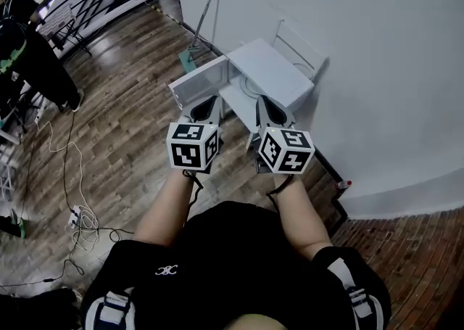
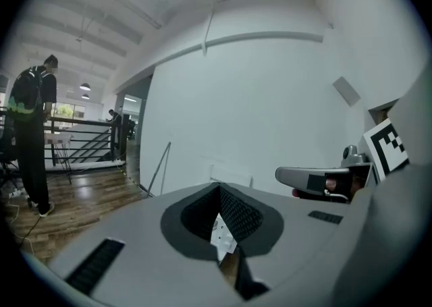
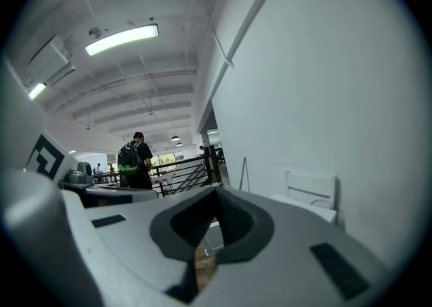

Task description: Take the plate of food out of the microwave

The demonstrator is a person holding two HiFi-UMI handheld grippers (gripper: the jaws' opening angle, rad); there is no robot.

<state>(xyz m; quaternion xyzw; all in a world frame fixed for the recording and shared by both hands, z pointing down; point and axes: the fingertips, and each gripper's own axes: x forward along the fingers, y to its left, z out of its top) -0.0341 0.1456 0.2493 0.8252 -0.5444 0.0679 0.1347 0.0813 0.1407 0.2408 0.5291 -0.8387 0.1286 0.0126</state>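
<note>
- The left gripper (image 1: pixel 209 104) and right gripper (image 1: pixel 264 101) hang side by side just before the microwave (image 1: pixel 272 67), each with its fingers closed on nothing.
- The door (image 1: pixel 199 82) stands open to the left.
- Only a curved edge of the plate (image 1: pixel 253 89) shows inside.

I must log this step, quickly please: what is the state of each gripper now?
Left gripper: closed, holding nothing.
Right gripper: closed, holding nothing.

No word or number is legible. The left gripper (image 1: pixel 208 109) and right gripper (image 1: pixel 268 109) bear only square markers (image 1: pixel 190 151). The white emblem (image 1: pixel 167 270) on the shirt (image 1: pixel 232 241) is unreadable.
</note>
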